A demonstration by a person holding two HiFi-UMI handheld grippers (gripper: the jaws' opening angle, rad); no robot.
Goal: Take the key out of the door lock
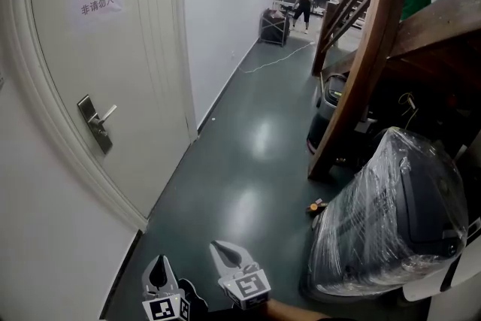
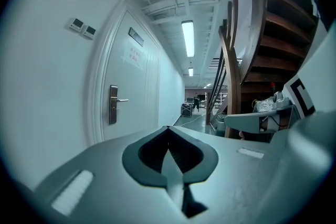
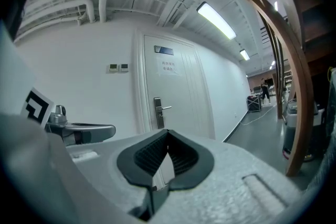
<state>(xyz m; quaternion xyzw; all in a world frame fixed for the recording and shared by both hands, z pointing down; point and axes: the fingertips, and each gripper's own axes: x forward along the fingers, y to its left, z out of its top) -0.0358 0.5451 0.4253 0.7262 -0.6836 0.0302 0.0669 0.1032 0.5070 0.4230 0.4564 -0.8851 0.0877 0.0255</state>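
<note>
A white door stands at the left, with a metal lock plate and a lever handle. I cannot make out a key in the lock at this distance. Both grippers hang low, well short of the door and apart from it. My left gripper and my right gripper are both shut with nothing between their fingers. The left gripper view shows its closed tips with the lock plate far off to the left. In the right gripper view the closed tips sit just below the distant lock plate.
A wooden staircase rises on the right, with a plastic-wrapped bulky object at its foot. A paper sign hangs on the door. Far down the corridor a person stands near a cart, and a cable lies on the dark floor.
</note>
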